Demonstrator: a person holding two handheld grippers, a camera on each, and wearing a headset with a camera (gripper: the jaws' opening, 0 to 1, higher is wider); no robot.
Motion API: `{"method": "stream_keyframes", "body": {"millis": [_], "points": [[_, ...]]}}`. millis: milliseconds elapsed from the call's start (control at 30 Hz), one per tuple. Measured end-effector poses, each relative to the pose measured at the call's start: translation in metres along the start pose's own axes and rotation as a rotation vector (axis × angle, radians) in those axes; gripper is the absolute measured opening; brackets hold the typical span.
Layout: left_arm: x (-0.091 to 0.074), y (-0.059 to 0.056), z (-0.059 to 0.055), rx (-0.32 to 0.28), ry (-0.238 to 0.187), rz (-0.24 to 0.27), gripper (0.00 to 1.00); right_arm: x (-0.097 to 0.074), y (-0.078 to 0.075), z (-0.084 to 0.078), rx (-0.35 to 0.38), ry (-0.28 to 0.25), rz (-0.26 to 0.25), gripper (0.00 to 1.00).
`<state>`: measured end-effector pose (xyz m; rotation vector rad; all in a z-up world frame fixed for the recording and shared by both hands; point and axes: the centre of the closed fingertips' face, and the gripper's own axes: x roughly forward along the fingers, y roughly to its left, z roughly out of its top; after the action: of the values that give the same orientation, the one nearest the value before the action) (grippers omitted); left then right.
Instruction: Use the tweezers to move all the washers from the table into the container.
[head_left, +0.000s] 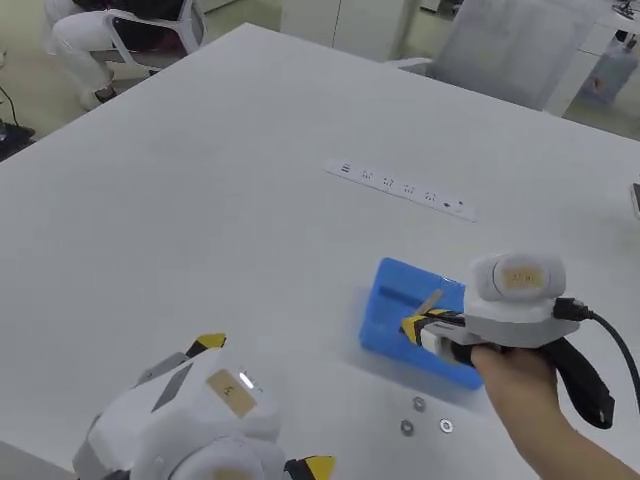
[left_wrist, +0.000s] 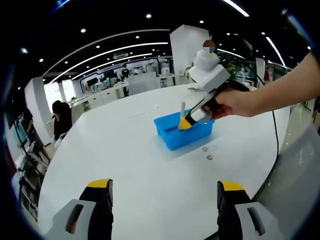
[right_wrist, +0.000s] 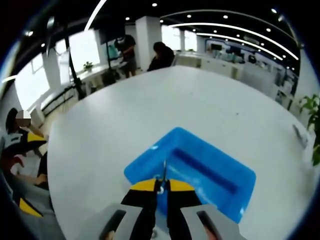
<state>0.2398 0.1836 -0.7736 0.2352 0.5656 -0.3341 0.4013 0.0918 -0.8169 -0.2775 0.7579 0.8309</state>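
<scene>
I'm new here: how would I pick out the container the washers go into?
On the big white table, look to the near right, where a hand holds the right claw, shut on tweezers. Under its tips sits the container, a shallow rectangular tray. It is the only blue thing on the tabletop, with three small metal washers lying just in front.

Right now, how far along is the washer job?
Done: nothing certain; I cannot make out any washer inside the blue container. In hand: the right gripper is shut on the tweezers, tips over the container; whether they carry a washer is too small to tell. Remaining: three washers lie on the table beside the container. The left gripper is open.
</scene>
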Motion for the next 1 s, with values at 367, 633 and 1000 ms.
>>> {"method": "stream_keyframes", "body": {"millis": [367, 633, 1000], "points": [[0.000, 0.001, 0.000, 0.004, -0.001, 0.005, 0.88, -0.001, -0.002, -0.001, 0.022, -0.003, -0.012, 0.03], [0.000, 0.000, 0.001, 0.003, -0.006, 0.001, 0.88, -0.010, -0.004, 0.008, 0.018, -0.031, -0.020, 0.04], [-0.001, 0.001, 0.001, -0.004, -0.010, 0.002, 0.88, -0.042, -0.004, 0.026, 0.039, -0.115, -0.030, 0.03]]}}
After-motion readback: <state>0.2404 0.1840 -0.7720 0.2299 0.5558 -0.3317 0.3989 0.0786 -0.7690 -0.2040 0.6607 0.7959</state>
